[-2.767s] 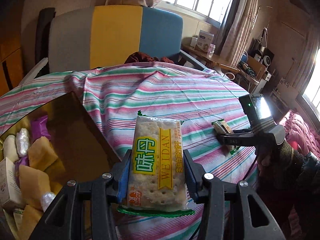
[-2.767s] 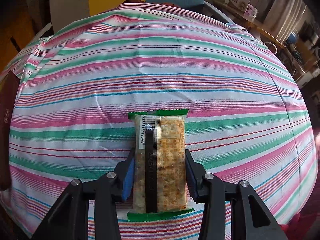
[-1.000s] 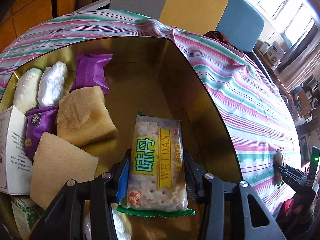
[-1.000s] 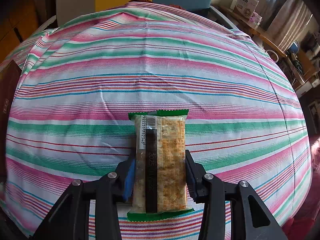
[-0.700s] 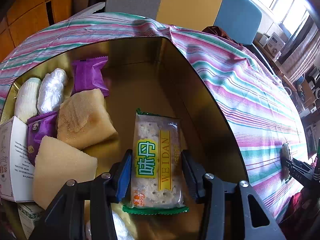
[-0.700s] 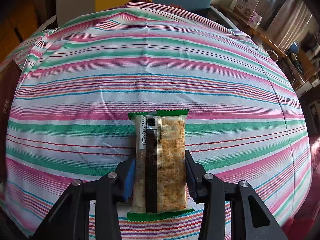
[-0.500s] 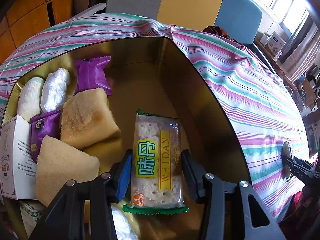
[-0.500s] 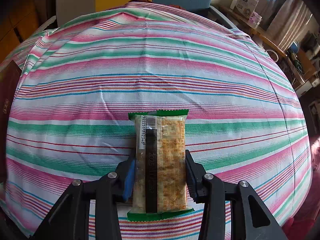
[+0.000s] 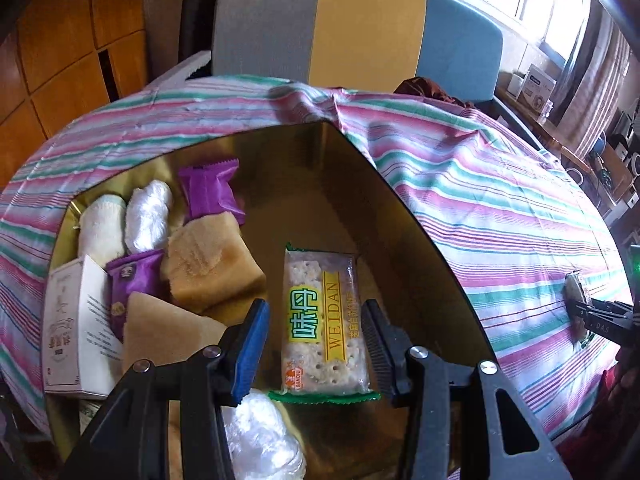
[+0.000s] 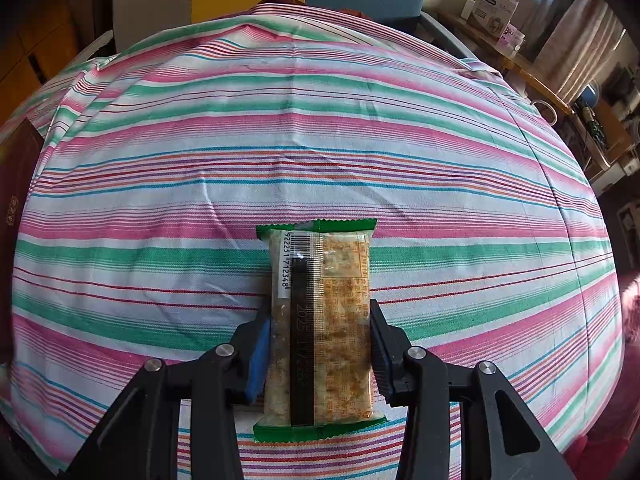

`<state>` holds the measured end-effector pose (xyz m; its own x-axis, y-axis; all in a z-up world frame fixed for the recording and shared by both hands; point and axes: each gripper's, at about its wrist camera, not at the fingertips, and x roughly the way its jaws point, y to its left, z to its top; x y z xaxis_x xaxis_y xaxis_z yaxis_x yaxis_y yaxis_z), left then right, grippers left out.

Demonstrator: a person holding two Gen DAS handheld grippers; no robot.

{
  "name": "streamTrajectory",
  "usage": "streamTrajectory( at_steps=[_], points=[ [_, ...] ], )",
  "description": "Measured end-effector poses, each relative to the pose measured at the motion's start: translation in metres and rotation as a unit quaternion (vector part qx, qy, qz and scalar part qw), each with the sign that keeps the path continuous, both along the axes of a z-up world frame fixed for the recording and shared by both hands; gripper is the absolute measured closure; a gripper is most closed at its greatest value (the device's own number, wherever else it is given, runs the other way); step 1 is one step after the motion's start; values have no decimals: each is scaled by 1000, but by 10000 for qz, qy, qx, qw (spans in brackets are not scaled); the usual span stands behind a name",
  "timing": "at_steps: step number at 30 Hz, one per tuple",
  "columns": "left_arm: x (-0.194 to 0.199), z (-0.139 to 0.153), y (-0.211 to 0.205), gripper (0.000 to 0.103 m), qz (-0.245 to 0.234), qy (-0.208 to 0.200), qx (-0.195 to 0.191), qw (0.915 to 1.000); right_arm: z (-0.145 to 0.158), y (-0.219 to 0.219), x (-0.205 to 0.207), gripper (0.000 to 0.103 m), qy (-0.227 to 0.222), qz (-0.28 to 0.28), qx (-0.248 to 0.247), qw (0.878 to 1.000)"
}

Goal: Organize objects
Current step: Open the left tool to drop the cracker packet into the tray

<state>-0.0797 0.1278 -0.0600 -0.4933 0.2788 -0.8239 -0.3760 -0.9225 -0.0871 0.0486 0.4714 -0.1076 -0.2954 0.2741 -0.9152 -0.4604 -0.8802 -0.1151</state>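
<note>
A clear cracker packet (image 9: 324,320) with a yellow-green label and green ends lies flat on the floor of the gold box (image 9: 400,248). My left gripper (image 9: 314,340) hovers just above it, open, with its pads off the wrapper and a gap on the left side. My right gripper (image 10: 318,344) is shut on a second cracker packet (image 10: 320,280), barcode side up, held over the striped tablecloth (image 10: 320,140). At the far right of the left wrist view, the right gripper (image 9: 600,316) shows small.
The box also holds purple packets (image 9: 210,190), tan cake slabs (image 9: 208,264), white wrapped rolls (image 9: 148,216), a white carton (image 9: 72,332) and a clear-wrapped lump (image 9: 260,440). A grey, yellow and blue chair (image 9: 360,28) stands behind the table. The box's dark side (image 10: 16,184) shows at left.
The left gripper let go of the cracker packet, which dropped onto the box floor. The gripper then lifted and drew back a little. The right gripper and its packet stayed put.
</note>
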Motion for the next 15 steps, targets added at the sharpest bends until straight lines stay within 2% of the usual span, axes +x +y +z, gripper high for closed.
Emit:
streamTrajectory(
  at_steps=[15],
  points=[
    [29,38,-26,54,-65,659,180,9976,1,-16,-1,59,69,145,-312,9994]
  ],
)
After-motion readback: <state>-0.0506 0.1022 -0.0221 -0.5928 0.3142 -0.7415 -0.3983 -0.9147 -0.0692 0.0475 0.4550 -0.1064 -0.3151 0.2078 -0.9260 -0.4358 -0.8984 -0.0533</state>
